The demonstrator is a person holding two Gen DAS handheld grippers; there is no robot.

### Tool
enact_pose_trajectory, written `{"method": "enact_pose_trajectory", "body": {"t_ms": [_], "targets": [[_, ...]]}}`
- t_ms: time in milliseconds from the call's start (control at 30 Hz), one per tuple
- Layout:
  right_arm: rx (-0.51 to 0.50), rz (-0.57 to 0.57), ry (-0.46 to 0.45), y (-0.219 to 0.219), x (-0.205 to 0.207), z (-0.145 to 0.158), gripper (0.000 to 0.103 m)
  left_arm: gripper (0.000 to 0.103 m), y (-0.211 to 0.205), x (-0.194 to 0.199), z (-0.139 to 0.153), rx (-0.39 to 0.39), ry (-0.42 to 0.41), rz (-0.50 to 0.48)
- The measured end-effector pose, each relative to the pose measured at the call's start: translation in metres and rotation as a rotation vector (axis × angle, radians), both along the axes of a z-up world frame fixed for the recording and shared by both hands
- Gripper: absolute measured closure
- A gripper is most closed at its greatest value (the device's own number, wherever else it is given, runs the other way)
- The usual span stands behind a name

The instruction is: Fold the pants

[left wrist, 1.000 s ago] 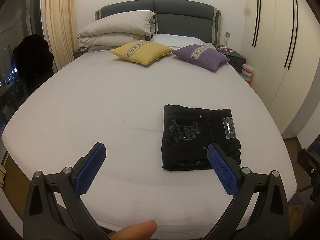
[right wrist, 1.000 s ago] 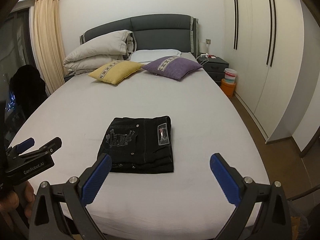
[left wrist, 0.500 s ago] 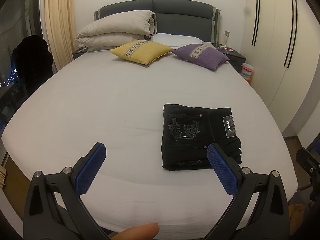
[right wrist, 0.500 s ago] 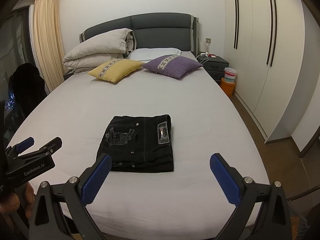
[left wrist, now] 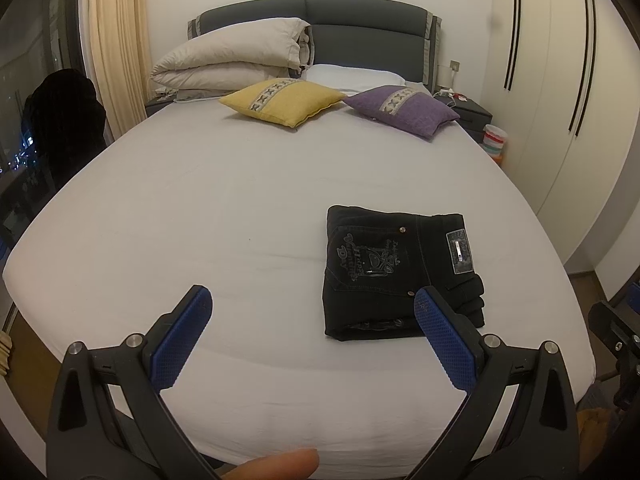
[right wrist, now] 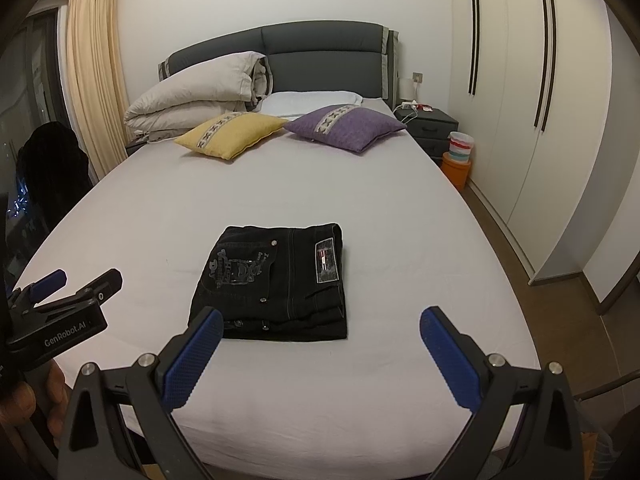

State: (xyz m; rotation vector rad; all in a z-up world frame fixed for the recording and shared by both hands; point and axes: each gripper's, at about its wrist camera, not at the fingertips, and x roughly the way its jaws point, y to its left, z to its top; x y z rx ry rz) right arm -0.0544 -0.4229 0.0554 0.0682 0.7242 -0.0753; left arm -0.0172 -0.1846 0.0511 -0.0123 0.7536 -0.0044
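The left gripper [left wrist: 312, 312] is hovering above the near edge of the bed [left wrist: 200, 208], its jaws standing wide apart and gripping nothing. A fingertip [left wrist: 280, 464] is showing at the bottom of the left wrist view. The right gripper [right wrist: 320, 332] is hovering likewise over the near edge, jaws spread wide and empty. In the right wrist view, the left gripper [right wrist: 64, 284] is appearing at the left, with a hand [right wrist: 24, 404] holding its handle.

The pants [right wrist: 276, 280] are lying folded into a compact black rectangle on the sheet, near the near edge and toward the right side of the bed, touching neither gripper. A printed back pocket and a rectangular label [right wrist: 327, 260] are facing up.

Toward the far edge, a yellow cushion [right wrist: 230, 132] and a purple cushion [right wrist: 346, 126] are resting side by side. Behind them, a folded duvet [right wrist: 200, 92] and a white pillow [right wrist: 312, 100] are lying against the grey headboard [right wrist: 320, 56]. A bedside cabinet [right wrist: 432, 124] is standing beside the far right corner
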Motion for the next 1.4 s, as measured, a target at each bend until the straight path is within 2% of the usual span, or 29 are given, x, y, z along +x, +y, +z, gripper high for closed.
{"method": "enact_pose_trajectory", "body": {"t_ms": [1400], "targets": [[-0.001,0.021,0.029,-0.018,0.001,-0.01,0.002,0.0,0.002,0.004,-0.011,0.003,0.014,-0.008]]}}
